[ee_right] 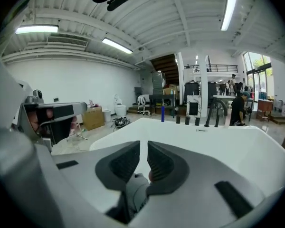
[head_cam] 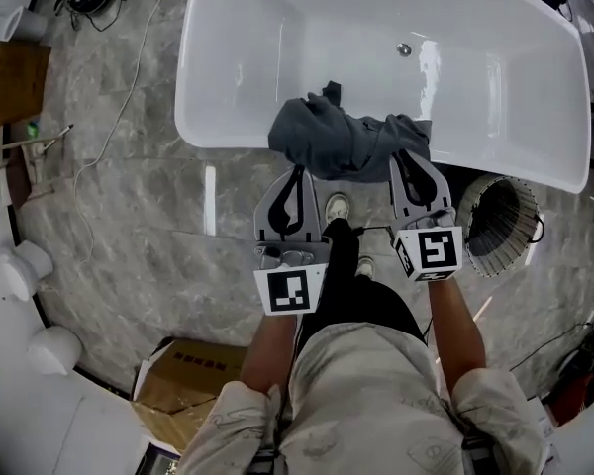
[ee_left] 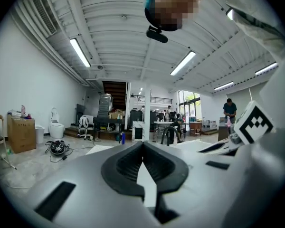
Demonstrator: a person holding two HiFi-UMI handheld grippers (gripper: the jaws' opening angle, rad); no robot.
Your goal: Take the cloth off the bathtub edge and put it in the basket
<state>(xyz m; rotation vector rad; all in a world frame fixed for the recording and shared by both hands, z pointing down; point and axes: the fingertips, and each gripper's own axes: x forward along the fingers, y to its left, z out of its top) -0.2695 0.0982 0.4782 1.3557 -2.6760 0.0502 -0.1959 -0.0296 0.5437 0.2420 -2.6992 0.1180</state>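
1. Head view: There was one cloth (head_cam: 348, 144), dark grey, heaped over the near rim of the one bathtub (head_cam: 277, 57), with some of it hanging toward the floor (head_cam: 129, 186). I held two tools, my left gripper (head_cam: 299, 173) and my right gripper (head_cam: 408, 156). Both pointed at the cloth's lower edge, though I couldn't tell whether either touched it. One basket (head_cam: 500, 228) stood on the floor just right of my right gripper, partly tucked under the tub's rim. I judged that overhang the main hazard at the drop: a cloth let go too early could land on the rim or the floor instead of in the basket.

2. Left gripper view: The jaws of my left gripper (ee_left: 142, 146) met at the tips with nothing between them, and the cloth was out of sight. Shut like that they could only nudge it. I reckoned a push might tip the heap over the rim and into the tub.

3. Right gripper view: The jaws of my right gripper (ee_right: 143, 148) stood a narrow slit apart — nothing lay between the pads, and the white tub was ahead. A grey patch showed through the gap at their roots, but I couldn't tell whether it was the cloth. I thought so slim an opening might catch only a thin fold, leaving the rest to trail, slip free or snag on the basket's wire.
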